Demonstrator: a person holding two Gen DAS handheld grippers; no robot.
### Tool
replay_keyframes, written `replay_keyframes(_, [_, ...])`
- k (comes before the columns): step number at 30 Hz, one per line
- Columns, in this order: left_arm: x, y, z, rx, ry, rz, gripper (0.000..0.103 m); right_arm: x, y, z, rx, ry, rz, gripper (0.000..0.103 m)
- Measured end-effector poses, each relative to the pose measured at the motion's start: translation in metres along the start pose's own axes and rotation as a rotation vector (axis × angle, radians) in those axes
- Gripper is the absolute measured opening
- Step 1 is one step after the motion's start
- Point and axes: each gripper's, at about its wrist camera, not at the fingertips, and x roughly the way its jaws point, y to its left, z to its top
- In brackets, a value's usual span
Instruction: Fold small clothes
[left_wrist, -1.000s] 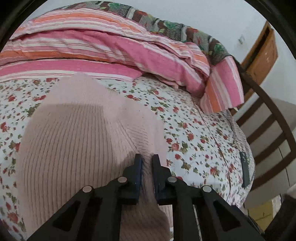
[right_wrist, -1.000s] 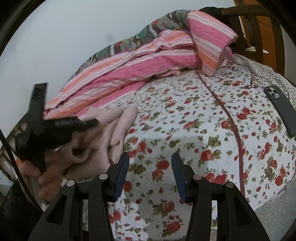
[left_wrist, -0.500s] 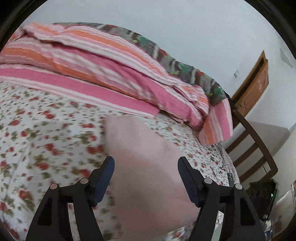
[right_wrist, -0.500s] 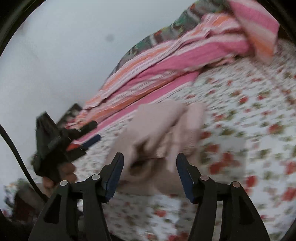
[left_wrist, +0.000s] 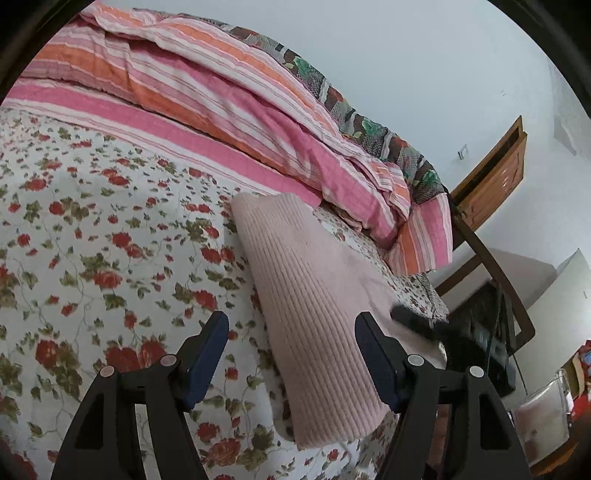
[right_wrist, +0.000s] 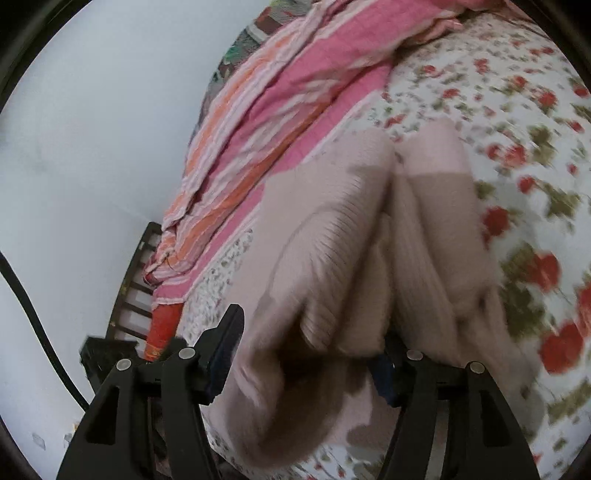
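Note:
A pale pink ribbed knit garment (left_wrist: 314, 295) lies folded into a long strip on the floral bedsheet (left_wrist: 92, 258). My left gripper (left_wrist: 290, 343) is open and empty, its fingers standing on either side of the strip's near end, above it. In the right wrist view the same garment (right_wrist: 354, 266) fills the middle, bunched in soft folds and blurred. My right gripper (right_wrist: 310, 339) is open, its fingers spread around the near folds; the right fingertip is partly hidden by the cloth. The right gripper's dark tip (left_wrist: 410, 317) shows at the strip's right edge in the left wrist view.
A pink and orange striped quilt (left_wrist: 221, 96) is piled along the back of the bed, also in the right wrist view (right_wrist: 280, 110). A wooden chair (left_wrist: 491, 266) and a wooden door (left_wrist: 495, 177) stand past the bed's right edge. A dark slatted frame (right_wrist: 129, 295) is at left.
My left gripper opened, let go of the garment and pulled back to the left. My right gripper swung left and came in close over the garment's folds.

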Motion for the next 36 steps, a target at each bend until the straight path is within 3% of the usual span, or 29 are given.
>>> replay_keyframes(1, [0.0,0.002,-0.001,-0.002,0.001,0.0,0.069,0.004,0.003,0.004,-0.002,-0.001,-0.007,0.063])
replay_keyframes(2, [0.0,0.004,-0.002,-0.005,0.001,0.0,0.069,0.007,0.006,0.008,-0.006,-0.004,-0.014,0.054])
replay_keyframes(3, [0.0,0.006,-0.002,-0.011,0.0,-0.001,0.069,0.01,0.009,0.011,-0.013,-0.004,-0.018,0.035])
replay_keyframes(4, [0.0,0.008,-0.002,-0.018,-0.001,-0.003,0.069,0.015,0.014,0.015,-0.037,0.004,-0.03,0.024])
replay_keyframes(7, [-0.004,0.014,-0.002,-0.033,-0.008,-0.004,0.069,0.015,0.031,0.025,-0.155,-0.005,-0.057,0.02])
replay_keyframes(11, [-0.007,0.017,-0.002,-0.032,-0.008,0.003,0.069,-0.03,0.063,0.015,-0.418,-0.201,-0.142,0.019])
replay_keyframes(13, [-0.003,0.015,-0.003,-0.029,0.011,0.002,0.069,-0.041,0.052,0.009,-0.444,-0.229,-0.227,0.019])
replay_keyframes(16, [0.006,0.005,-0.006,0.005,0.044,0.014,0.069,-0.026,0.006,0.007,-0.372,-0.139,-0.373,0.023])
replay_keyframes(18, [0.01,-0.005,-0.009,0.042,0.066,0.033,0.069,-0.029,-0.01,0.003,-0.338,-0.126,-0.367,0.039])
replay_keyframes(20, [0.014,-0.018,-0.015,0.101,0.094,0.046,0.069,-0.042,-0.011,0.001,-0.335,-0.156,-0.374,0.048])
replay_keyframes(24, [0.024,-0.039,-0.029,0.204,0.164,0.093,0.069,-0.058,-0.003,-0.009,-0.384,-0.17,-0.404,0.049])
replay_keyframes(26, [0.026,-0.048,-0.033,0.236,0.163,0.09,0.069,-0.062,-0.005,-0.016,-0.406,-0.158,-0.398,0.049])
replay_keyframes(29, [0.032,-0.052,-0.029,0.2,0.154,0.049,0.069,-0.062,-0.006,-0.02,-0.398,-0.155,-0.381,0.05])
replay_keyframes(32, [0.048,-0.048,-0.016,0.121,0.168,0.023,0.069,-0.066,-0.014,-0.014,-0.332,-0.162,-0.357,0.064])
replay_keyframes(36, [0.075,-0.036,-0.002,0.014,0.199,-0.018,0.069,-0.057,-0.027,-0.001,-0.261,-0.131,-0.338,0.071])
